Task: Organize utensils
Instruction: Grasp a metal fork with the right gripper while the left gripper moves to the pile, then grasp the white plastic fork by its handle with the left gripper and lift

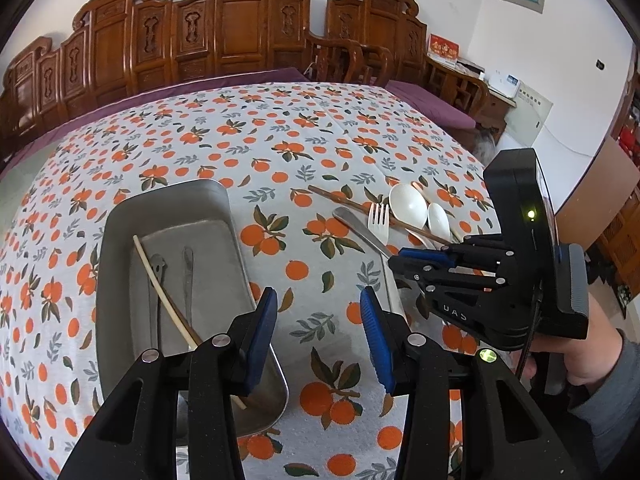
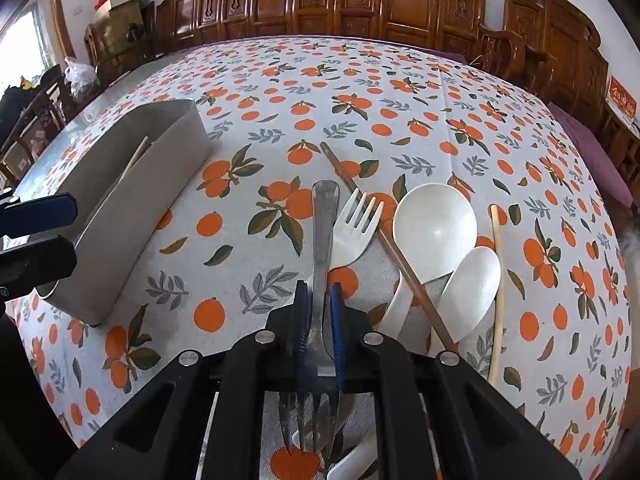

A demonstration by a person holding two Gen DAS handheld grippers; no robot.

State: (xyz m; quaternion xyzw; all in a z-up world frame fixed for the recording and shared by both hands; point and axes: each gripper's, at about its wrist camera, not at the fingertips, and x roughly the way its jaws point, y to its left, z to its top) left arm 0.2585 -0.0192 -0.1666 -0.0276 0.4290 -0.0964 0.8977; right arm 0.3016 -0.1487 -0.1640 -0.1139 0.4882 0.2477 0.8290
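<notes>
the right gripper (image 2: 319, 320) had its fingers shut on the metal fork (image 2: 322, 240), low on the counter (image 2: 280, 80) by the white fork (image 2: 354, 224); it looked hard, thin and slippery, so near the neck seemed best. the left gripper (image 1: 319, 336) was wide open and empty, and only its view showed inside the tray (image 1: 120, 240), with a chopstick (image 1: 160, 288).

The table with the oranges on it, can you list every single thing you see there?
Rectangular grey metal tray: one, left side of the table.
Pale wooden chopstick: one, inside the tray with two metal utensils.
Steel fork: one, silver, clamped in the right gripper.
White plastic fork: one, right of the steel fork.
White spoons: two, big round spoon, small oval spoon beside it.
Brown chopstick: one, crossing the forks and spoons.
Second pale chopstick: one, far right.
Orange-print tablecloth: one.
Carved wooden chairs: several, behind.
Left gripper: open, beside the tray.
Right gripper: shut.
</notes>
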